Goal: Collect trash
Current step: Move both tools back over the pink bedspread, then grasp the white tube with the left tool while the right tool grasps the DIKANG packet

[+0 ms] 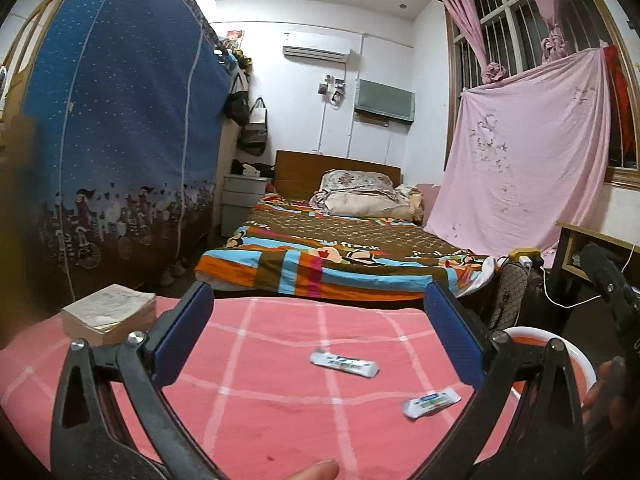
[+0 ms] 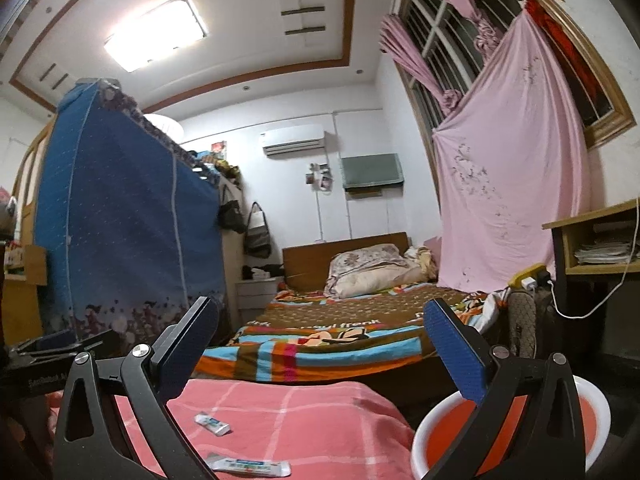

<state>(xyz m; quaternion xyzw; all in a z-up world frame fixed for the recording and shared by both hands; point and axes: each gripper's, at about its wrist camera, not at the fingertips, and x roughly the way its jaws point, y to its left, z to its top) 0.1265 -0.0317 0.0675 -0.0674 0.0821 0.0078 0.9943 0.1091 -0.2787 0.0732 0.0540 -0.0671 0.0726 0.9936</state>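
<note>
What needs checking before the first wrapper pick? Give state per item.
1. Left gripper open, nothing between its pads: ok.
2. Right gripper open and empty: ok.
3. Two wrappers lie loose on the pink cloth, far wrapper and near wrapper, apart from each other: ok.
4. Basin at the cloth's right edge, mouth open: ok.
5. Basin already holding trash: cannot tell, the right gripper's finger covers much of it.
6. Book at the cloth's far left corner, apart from both wrappers: ok.
</note>
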